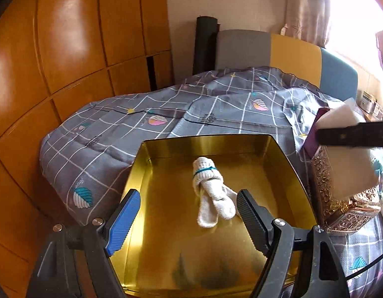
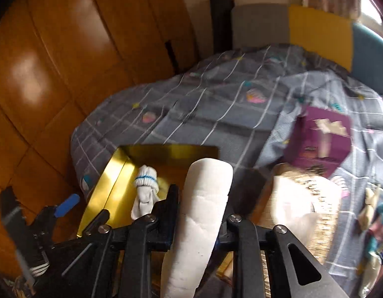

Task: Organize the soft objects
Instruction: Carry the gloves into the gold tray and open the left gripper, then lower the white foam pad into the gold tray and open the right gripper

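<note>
We've got the right gripper clamped on a white foam pad, carrying it toward the shiny gold metal tin, where 1 rolled white sock lies. Left gripper hovers near it, jaws wide, empty. Next: get over the tin's right side, lower, release.

Tin under left gripper: gold tray, polished metal, mirror-glossy, smooth.
Glove bundle between left fingers: white knitted glove bundle, ribbed cloth, matt, bound with thin blue band.
Left finger pads: blue pad and black pad, ridged plastic, matt.
Pad in right gripper: white foam-like slab, soft, matt, slightly pitted.
Bedding beyond both grippers: grey checked bedcover, woven cloth, matt, creased.
Cabinet left of grippers: wardrobe, varnished wood, glossy.
Box right of left gripper: ornate box, embossed, shiny, metallic-looking.
</note>
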The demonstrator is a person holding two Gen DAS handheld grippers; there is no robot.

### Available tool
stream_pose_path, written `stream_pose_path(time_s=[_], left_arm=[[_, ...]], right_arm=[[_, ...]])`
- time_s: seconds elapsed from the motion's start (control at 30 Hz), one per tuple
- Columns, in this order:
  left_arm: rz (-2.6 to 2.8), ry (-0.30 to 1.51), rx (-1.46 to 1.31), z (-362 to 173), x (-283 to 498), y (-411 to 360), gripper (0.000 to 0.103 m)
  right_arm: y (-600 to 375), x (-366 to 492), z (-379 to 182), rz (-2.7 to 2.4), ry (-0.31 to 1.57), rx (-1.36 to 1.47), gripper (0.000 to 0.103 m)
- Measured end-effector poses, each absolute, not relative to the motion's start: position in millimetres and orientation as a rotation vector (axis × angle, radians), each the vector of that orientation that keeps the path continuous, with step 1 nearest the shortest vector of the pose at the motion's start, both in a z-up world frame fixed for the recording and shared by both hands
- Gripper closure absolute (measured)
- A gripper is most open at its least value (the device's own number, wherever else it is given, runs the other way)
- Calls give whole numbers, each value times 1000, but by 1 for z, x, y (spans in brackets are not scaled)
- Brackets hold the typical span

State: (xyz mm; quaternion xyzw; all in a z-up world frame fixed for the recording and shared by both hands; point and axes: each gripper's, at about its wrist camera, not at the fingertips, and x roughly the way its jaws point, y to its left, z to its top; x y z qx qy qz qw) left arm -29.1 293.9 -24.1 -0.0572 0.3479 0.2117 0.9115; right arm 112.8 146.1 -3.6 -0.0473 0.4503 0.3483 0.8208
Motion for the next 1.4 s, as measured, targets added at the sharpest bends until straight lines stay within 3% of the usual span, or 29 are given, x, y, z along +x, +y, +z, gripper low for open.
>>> stream_pose_path(time_s=[0.1, 0.37, 0.63, 1.4], left_arm=[[448, 711, -119, -24, -33, 298, 22], [450, 682, -135, -18, -39, 302, 22], [406, 660, -88, -8, -41, 283, 22], [138, 639, 96, 11, -21, 174, 22]], right_arm=[[163, 113, -14, 751, 968, -105, 48], [161, 96, -15, 738, 914, -129, 40], [128, 66, -6, 635, 791, -197, 25], [-27, 42, 5, 298, 710, -116, 23]])
